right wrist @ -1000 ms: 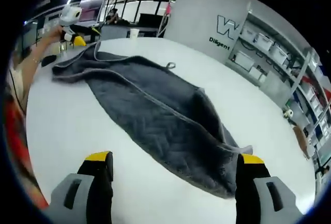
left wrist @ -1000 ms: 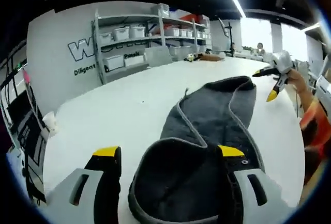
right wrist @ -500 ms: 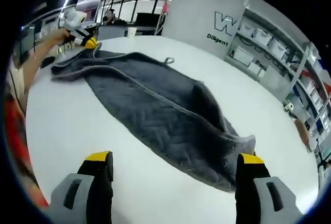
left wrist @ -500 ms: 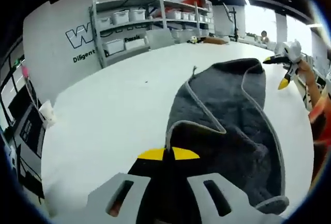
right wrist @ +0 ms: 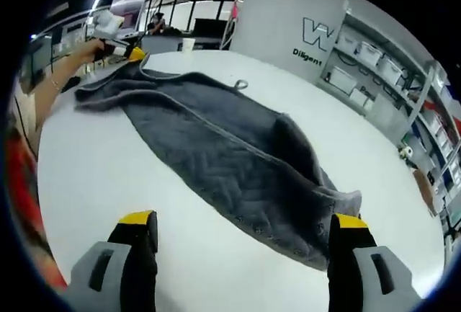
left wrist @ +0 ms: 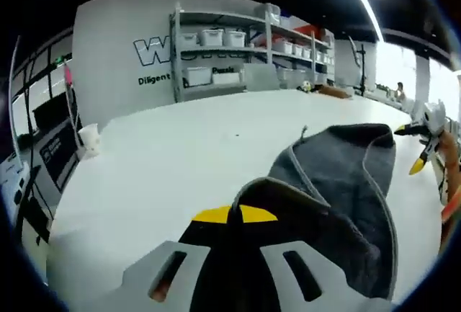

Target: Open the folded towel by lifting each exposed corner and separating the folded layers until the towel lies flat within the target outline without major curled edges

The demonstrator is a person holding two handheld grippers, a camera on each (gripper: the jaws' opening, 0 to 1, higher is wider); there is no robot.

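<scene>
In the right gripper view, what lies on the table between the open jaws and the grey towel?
Nothing: bare white table runs from the right hand-held gripper up to the towel.

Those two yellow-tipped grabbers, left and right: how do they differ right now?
The left gripper has its jaws shut, yellow tips together, pinching a corner of the grey towel; the right gripper has its jaws wide apart and grips nothing. The left one has raised its end of the towel off the white table; the right one hangs above the table by the towel's other end. Both have grey bodies, black jaws and yellow tips.
</scene>
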